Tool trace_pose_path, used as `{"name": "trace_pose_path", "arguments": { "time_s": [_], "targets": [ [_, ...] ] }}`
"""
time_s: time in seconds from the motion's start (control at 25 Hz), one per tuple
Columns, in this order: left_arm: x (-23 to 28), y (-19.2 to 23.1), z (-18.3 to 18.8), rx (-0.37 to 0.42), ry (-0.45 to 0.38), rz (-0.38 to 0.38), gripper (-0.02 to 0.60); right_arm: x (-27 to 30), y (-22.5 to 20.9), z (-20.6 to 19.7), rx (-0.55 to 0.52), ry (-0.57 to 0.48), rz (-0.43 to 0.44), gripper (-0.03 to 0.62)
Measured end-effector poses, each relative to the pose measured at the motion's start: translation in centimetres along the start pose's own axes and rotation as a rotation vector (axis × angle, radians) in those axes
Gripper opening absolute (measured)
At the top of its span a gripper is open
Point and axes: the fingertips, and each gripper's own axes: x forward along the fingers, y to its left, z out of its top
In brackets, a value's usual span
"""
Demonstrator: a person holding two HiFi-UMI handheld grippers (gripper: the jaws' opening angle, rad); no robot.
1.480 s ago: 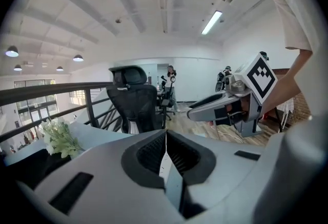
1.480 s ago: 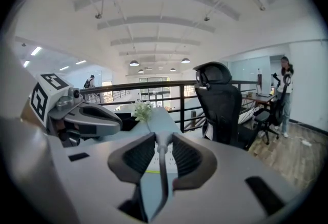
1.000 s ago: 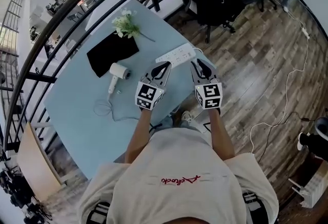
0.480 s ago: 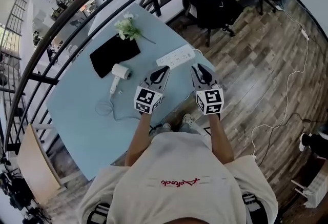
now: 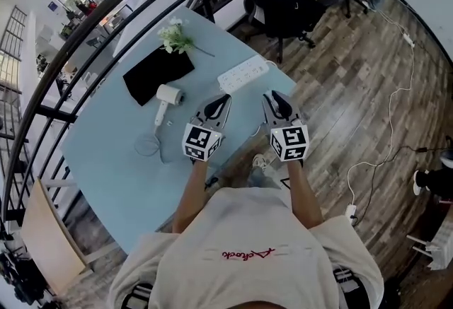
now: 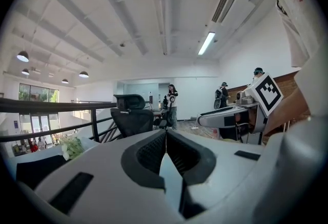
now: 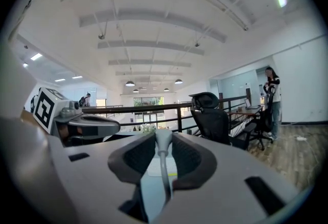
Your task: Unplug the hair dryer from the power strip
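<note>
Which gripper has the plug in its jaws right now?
The right gripper: its jaws grip the white plug, with the cord trailing back between them. The left gripper has its jaws shut together with nothing between them.

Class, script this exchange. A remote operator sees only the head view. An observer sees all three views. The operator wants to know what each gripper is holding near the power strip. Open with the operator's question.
Operator: In the head view, the right gripper sits apart from the power strip. Is anything in it?
Observer: Yes. The right gripper view shows a pale plug clamped between its jaws, with the cord running back toward the camera.
Operator: And the left gripper?
Observer: The left gripper view shows its jaws closed together with nothing between them.
</note>
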Motion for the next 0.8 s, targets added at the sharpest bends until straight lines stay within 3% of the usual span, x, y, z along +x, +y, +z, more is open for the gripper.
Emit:
{"name": "trace_pose_path", "arguments": {
  "time_s": [0.8],
  "targets": [
    [-14.5,-7.3,-1.2,-0.002,-0.041,-0.049,0.012,-12.8,11.1,-1.1,-0.016,-0.038,-0.052,0.112]
  ]
}}
